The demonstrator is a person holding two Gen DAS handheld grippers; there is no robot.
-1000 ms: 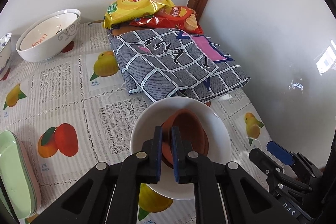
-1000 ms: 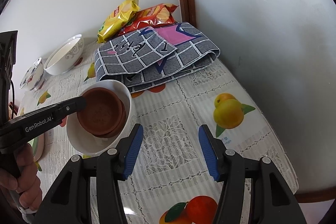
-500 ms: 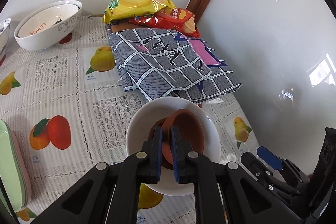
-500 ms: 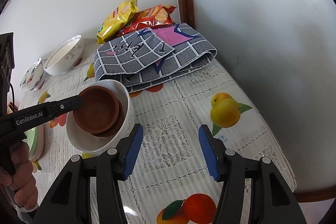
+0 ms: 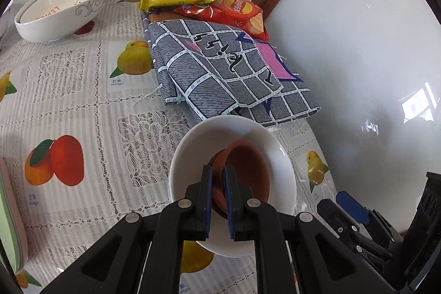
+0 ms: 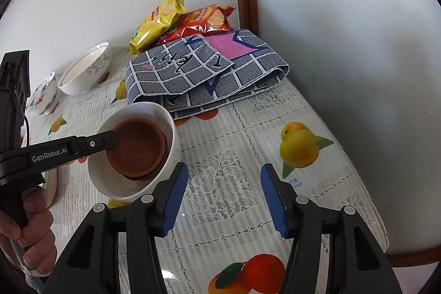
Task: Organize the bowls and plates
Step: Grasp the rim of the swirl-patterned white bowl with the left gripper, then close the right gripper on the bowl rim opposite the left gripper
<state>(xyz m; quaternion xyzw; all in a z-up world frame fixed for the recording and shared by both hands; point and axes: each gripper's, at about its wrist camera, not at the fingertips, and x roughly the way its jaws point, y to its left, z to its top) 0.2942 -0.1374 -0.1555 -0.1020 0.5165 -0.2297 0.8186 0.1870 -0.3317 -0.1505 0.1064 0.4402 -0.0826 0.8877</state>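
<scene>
The left hand-held gripper [image 5: 217,190] points steeply downward, its blue-padded jaws drawn nearly together and clamped on the near rim of the brown clay dish [image 5: 245,172], one pad inside the rim and one outside. In the right wrist view its black body reaches in from the left edge, and the person's left hand [image 6: 26,233] is wrapped around the grip below, fingers curled. The right hand-held gripper [image 6: 224,197] also tilts downward, its jaws standing about half apart with nothing between the blue pads, hanging above the worktop [image 6: 220,172].
</scene>
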